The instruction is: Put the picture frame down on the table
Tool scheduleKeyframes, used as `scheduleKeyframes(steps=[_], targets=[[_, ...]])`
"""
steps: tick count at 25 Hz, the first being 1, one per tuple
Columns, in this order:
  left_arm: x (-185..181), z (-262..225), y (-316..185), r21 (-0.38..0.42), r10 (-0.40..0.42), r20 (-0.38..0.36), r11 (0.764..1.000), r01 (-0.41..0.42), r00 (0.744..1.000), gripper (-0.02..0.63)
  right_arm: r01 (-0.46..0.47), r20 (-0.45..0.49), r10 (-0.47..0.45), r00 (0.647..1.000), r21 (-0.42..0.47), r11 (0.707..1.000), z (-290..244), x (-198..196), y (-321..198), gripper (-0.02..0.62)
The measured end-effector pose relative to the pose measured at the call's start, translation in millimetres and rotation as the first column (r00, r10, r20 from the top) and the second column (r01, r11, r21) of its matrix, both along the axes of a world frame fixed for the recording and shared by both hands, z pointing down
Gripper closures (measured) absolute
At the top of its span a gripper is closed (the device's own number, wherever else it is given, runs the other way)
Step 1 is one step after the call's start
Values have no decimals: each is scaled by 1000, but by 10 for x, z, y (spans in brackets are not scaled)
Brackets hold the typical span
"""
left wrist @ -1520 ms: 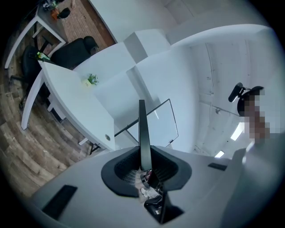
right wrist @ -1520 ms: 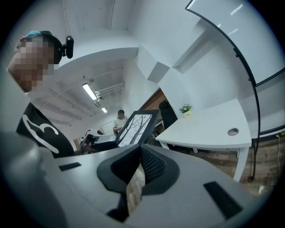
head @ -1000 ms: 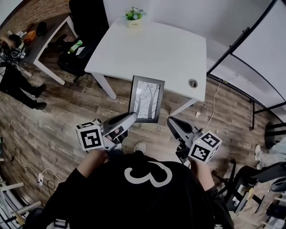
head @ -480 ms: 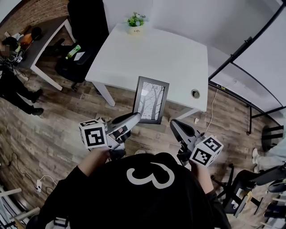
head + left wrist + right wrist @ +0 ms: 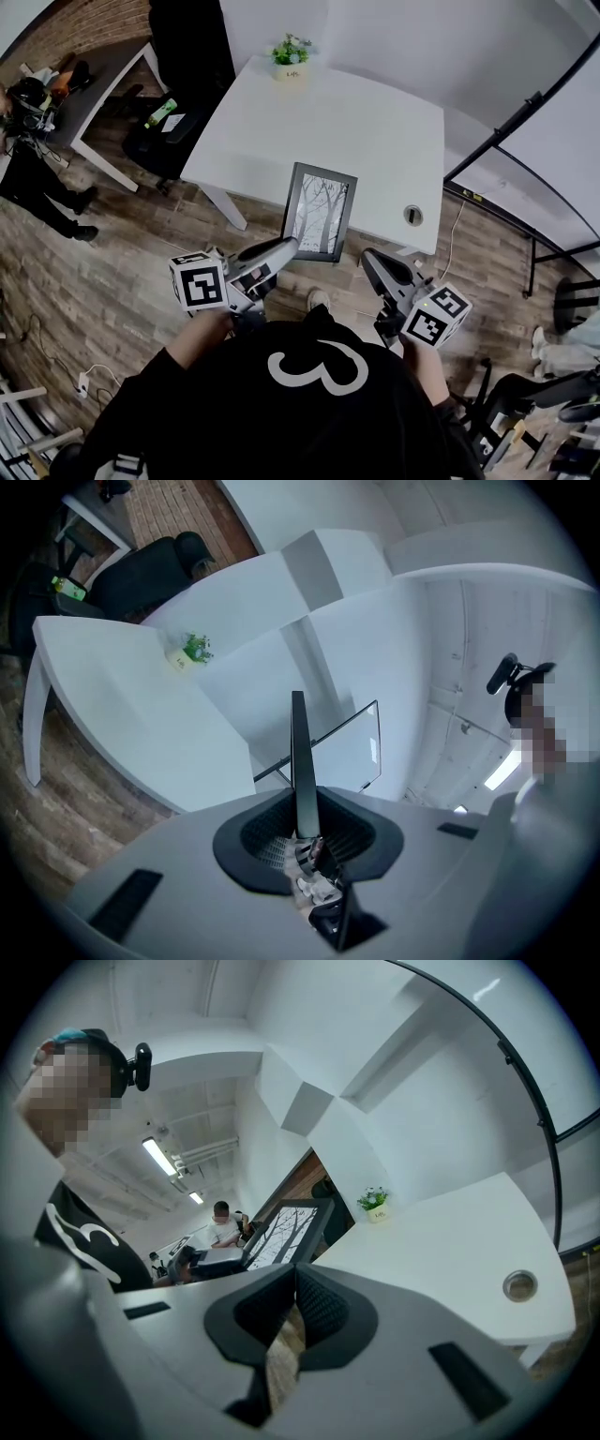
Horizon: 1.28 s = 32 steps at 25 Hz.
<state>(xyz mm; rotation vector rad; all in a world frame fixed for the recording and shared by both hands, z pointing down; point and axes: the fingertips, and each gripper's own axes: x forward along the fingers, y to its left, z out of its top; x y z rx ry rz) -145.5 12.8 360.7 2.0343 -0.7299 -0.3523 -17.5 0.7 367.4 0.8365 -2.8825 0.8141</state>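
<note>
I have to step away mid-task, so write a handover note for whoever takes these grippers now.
The left gripper is shut on the picture frame, at its lower left corner, frame upright.
The right gripper is shut and empty.
The frame is in the air at the near edge of the white table, not on it.
Done: frame in hand at the table.
Left: set it down and release.

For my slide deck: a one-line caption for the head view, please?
Left gripper holds the picture frame at the white table's near edge; right gripper beside it, empty.
</note>
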Motion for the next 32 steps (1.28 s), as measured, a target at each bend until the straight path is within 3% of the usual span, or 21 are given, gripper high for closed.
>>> scheduleKeyframes(steps=[5, 12, 23, 32], targets=[[102, -61, -346, 3, -15, 7, 1000, 15, 1000, 525, 19, 8, -19, 1000, 9, 1000, -55, 78, -358, 572], [503, -115, -1044, 8, -3, 35, 1000, 3, 999, 525, -2, 31, 1, 1000, 16, 1000, -95, 502, -1116, 572], [603, -18, -1211, 35, -21, 65, 999, 19, 998, 525, -11, 63, 8, 998, 41, 999, -78, 663, -1324, 572], [689, 5, -1548, 5, -12, 88, 1000, 11, 996, 525, -16, 72, 17, 997, -8, 1000, 21, 778, -1603, 572]])
